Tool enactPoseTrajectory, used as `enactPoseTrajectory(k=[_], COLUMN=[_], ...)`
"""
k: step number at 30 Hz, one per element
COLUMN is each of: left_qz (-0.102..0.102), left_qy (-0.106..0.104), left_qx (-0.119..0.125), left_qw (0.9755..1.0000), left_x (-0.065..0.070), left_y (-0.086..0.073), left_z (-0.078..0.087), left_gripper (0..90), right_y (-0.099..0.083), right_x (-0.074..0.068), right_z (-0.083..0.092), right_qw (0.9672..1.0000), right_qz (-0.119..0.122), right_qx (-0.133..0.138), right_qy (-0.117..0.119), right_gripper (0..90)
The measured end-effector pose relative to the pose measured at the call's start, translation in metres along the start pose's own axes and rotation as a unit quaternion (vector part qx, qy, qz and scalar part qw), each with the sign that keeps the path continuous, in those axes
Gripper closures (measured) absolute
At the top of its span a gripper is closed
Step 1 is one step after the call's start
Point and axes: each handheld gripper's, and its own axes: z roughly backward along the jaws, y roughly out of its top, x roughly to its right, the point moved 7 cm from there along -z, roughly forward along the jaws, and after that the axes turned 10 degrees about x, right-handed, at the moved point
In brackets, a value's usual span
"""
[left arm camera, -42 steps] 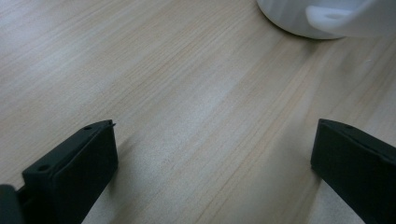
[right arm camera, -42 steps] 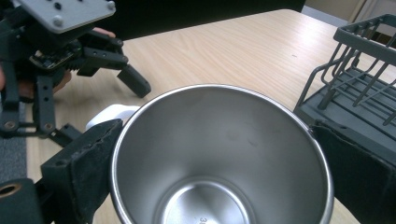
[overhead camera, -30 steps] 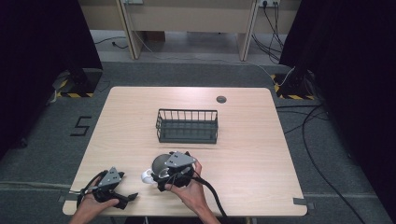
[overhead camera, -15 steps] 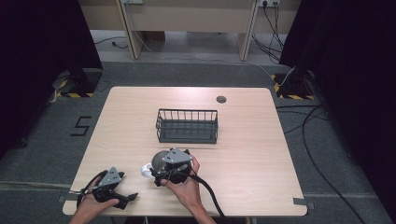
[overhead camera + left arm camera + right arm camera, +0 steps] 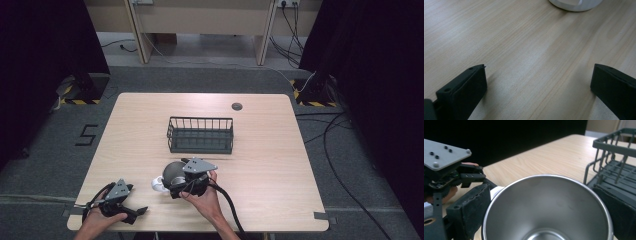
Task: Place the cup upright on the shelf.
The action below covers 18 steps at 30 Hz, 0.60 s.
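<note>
Steel cup (image 5: 546, 207) sits gripped between right tool's (image 5: 172, 186) jaws, rim up.

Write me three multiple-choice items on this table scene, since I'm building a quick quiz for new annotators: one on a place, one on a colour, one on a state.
1. Where does the wire basket stand?
A. Near the table's middle, beyond the grippers
B. At the table's near left corner
C. On the floor

2. What colour is the basket?
A. White
B. Dark grey
C. Red

3. How do the left gripper jaws stand?
A. Shut on the cup
B. Shut on the basket
C. Apart over bare table

Answers:
1 A: the high view shows it mid-table, farther from the person than both grippers.
2 B: its wires show dark grey in the high view and the right gripper view.
3 C: the left gripper view shows wood grain between the two jaws; the steel cup sits between the right gripper jaws instead.
</note>
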Motion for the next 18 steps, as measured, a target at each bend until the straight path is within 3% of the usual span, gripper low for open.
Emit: enactPoseTrajectory(k=[7, 13, 18], left_qz=[0.0, 0.0, 0.0], left_qy=[0.0, 0.0, 0.0], left_qx=[0.0, 0.0, 0.0], left_qw=[1.0, 1.0, 1.0], left_x=[0.0, 0.0, 0.0], left_y=[0.0, 0.0, 0.0], left_z=[0.0, 0.0, 0.0], left_gripper=[0.0, 0.0, 0.0], right_y=[-0.001, 0.0, 0.005], right_x=[0.001, -0.003, -0.006], right_z=[0.001, 0.009, 0.017], right_qw=[0.9998, 0.9995, 0.9988], right_qz=[0.0, 0.013, 0.008], right_qx=[0.019, 0.014, 0.025], right_qy=[0.007, -0.027, -0.041], right_gripper=[5.0, 5.2, 7.6])
